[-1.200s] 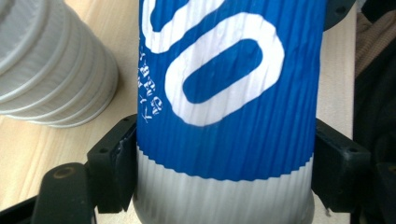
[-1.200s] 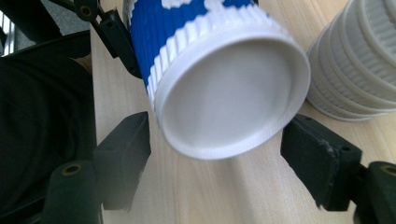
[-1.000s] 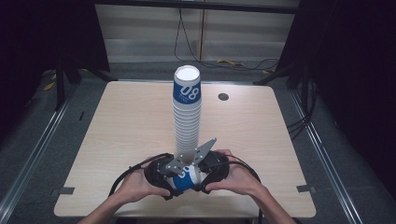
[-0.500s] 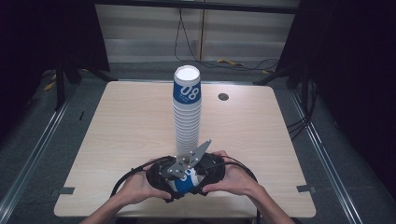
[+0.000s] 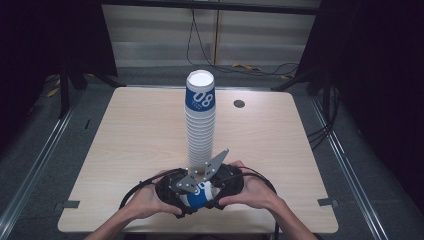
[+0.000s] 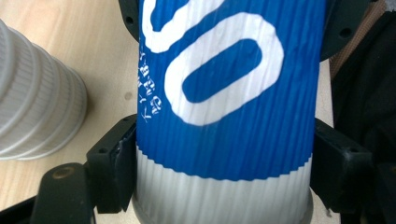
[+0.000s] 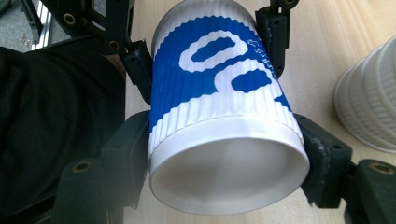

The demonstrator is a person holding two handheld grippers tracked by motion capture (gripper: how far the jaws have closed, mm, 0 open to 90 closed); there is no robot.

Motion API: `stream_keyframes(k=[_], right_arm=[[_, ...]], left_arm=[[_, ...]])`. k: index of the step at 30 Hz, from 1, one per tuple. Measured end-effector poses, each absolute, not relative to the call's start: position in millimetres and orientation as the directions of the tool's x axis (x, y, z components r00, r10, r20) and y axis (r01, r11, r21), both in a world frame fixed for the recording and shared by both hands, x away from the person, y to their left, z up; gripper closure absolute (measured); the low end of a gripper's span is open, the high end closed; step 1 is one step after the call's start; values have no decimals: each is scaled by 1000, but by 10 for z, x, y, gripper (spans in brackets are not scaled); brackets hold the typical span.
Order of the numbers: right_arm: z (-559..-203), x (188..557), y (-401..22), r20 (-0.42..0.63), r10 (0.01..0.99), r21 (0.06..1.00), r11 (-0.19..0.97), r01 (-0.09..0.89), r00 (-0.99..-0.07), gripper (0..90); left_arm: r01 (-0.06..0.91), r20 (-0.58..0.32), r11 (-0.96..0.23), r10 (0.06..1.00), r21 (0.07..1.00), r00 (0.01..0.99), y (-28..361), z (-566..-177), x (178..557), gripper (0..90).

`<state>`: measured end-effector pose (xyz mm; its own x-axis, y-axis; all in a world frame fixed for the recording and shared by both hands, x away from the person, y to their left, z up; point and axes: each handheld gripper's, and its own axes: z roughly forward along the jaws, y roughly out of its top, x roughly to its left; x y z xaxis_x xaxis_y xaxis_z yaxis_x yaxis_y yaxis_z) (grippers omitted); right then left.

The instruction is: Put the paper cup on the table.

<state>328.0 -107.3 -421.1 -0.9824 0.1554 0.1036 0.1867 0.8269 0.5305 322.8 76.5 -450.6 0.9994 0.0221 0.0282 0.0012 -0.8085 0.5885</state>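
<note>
Both grippers, left (image 5: pixel 175 192) and right (image 5: pixel 225 185), clamp 1 cup (image 5: pixel 199 195) lying sideways, just before the stack (image 5: pixel 200 125).

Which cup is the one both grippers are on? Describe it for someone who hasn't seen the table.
Start at the tall cup stack mid-table, then come down to the near edge. The single cup lies there between the person's hands, clamped by the left gripper and right gripper. It is on its side, separate from the upright stack.
</note>
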Motion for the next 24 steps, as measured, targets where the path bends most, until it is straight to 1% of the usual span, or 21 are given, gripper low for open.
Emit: stream_keyframes(k=[6, 8, 9, 10, 11, 13, 17, 22, 24], right_arm=[[-4181, 3265, -1110, 101, 161, 543, 818, 190, -982, 288], [-4180, 3267, -1115, 97, 159, 542, 820, 186, -982, 290], [-4180, 3262, -1116, 97, 164, 539, 821, 190, -982, 291], [-4186, 3260, -1116, 91, 153, 536, 825, 178, -984, 292], [-4187, 3249, -1114, 80, 149, 539, 825, 169, -986, 292], [-4187, 3242, -1116, 89, 150, 539, 824, 175, -985, 292], [-4167, 3261, -1152, 82, 163, 556, 811, 181, -983, 292], [-4166, 3273, -1190, 74, 178, 568, 801, 188, -981, 291], [-4170, 3269, -1207, 80, 196, 562, 801, 207, -977, 290]], left_arm=[[-9, 42, -780, 22, 625, 999, 776, -4500, 3230, 198], [7, 25, -768, 31, 640, 999, 791, -4492, 3249, 186], [24, 3, -751, 34, 660, 999, 808, -4493, 3254, 176], [27, -7, -733, 30, 680, 1000, 818, -4488, 3273, 176], [39, -17, -732, 37, 680, 999, 827, -4481, 3280, 176], [45, -20, -726, 42, 687, 999, 839, -4480, 3288, 157], [45, -15, -704, 49, 709, 999, 881, -4462, 3306, 161], [88, -34, -640, 96, 763, 995, 973, -4412, 3319, 160], [108, -39, -620, 124, 777, 991, 1017, -4397, 3326, 159]])
